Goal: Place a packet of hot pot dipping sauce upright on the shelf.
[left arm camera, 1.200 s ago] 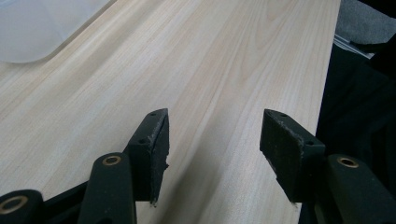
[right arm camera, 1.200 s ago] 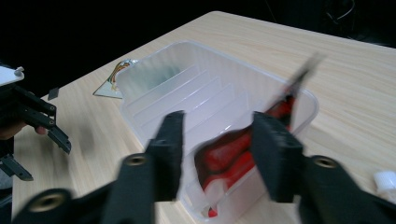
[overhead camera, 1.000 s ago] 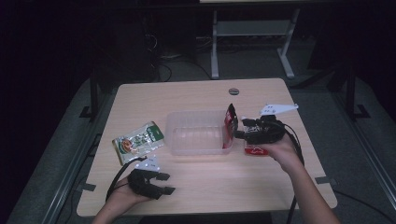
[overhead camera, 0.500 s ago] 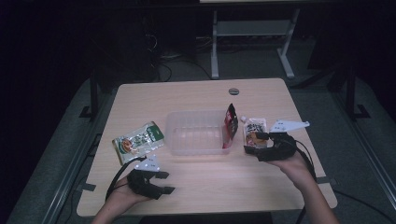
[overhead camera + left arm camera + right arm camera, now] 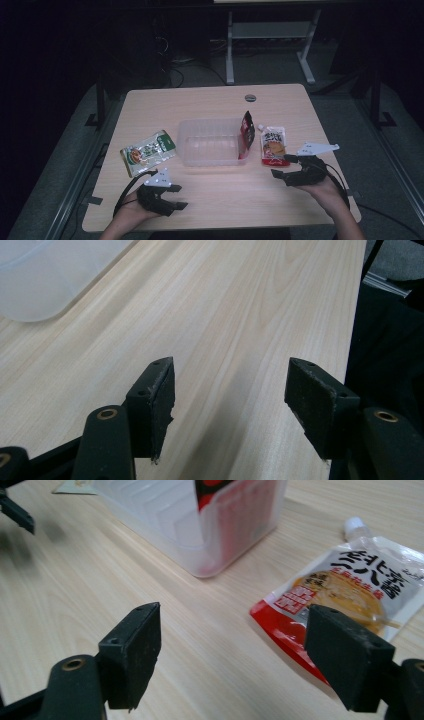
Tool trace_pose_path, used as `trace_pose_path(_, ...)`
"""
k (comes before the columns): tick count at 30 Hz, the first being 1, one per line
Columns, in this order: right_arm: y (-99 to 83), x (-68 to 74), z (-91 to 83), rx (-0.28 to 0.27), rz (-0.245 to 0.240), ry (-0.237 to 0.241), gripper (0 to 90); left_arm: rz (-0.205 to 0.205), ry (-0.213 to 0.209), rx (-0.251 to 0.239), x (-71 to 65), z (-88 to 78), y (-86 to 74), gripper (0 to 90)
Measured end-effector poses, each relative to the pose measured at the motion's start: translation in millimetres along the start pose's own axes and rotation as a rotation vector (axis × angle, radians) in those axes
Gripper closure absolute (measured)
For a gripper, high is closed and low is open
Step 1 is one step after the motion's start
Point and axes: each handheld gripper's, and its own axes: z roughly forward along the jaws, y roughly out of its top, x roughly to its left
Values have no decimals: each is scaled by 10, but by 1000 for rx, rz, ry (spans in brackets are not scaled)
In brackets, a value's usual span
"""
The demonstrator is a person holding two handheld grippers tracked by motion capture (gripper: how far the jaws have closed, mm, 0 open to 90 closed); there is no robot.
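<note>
Table [image 5: 215,195]: clear tub [image 5: 210,145] at centre, dark red packet [image 5: 246,134] leaning inside its right end. Spouted sauce pouch [image 5: 273,145] flat just beside it. Right gripper [image 5: 287,167] near pouch, jaws apart, empty. Left gripper [image 5: 175,196], jaws just opened wider, empty. Green packet [image 5: 147,152] at left.

The worktop [image 5: 215,105] is seen from above and from the person's side, facing forward and down, from well off. The clear tub [image 5: 210,142] at its middle is shared by all views: its rounded corner [image 5: 35,285] is seen close and low from the left gripper, its end wall [image 5: 220,530] from the right gripper.
</note>
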Motion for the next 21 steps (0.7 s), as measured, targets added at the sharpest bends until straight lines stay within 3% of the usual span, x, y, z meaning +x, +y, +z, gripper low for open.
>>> trace_pose_path(7, -16, -131, 55, 33, -9, -24, 356, -6, -7, -3, 3, 14, 6, 364)
trace_pose_path(8, -15, -180, 73, 35, -12, -45, 433, -2, -5, 0, 2, 19, 6, 364)
trace_pose_path(10, -9, -201, 81, 37, 1, -46, 467, -8, -6, -5, -10, 30, 6, 364)
trace_pose_path(12, 35, -284, 112, 26, 12, -78, 585, -6, -6, -2, -5, 30, 7, 364)
trace_pose_path(13, 35, -284, 112, 26, 12, -78, 585, -6, -6, -2, -5, 30, 7, 364)
trace_pose_path(14, 76, -341, 138, 16, 19, -97, 688, -9, -6, -4, -4, 35, 4, 365)
trace_pose_path(15, 76, -341, 138, 16, 19, -97, 688, -10, -7, -2, -2, 36, 4, 365)
trace_pose_path(16, 112, -387, 173, 7, 35, -90, 779, -9, -6, 2, -1, 36, 4, 364)
trace_pose_path(17, 112, -387, 173, 7, 35, -90, 779, -9, -6, 2, -1, 36, 4, 364)
trace_pose_path(19, 166, -453, 240, 12, 25, -92, 893, -10, -6, 1, -2, 35, 5, 365)
trace_pose_path(21, 181, -476, 262, 14, 25, -93, 897, -9, -5, 7, -1, 29, 9, 365)
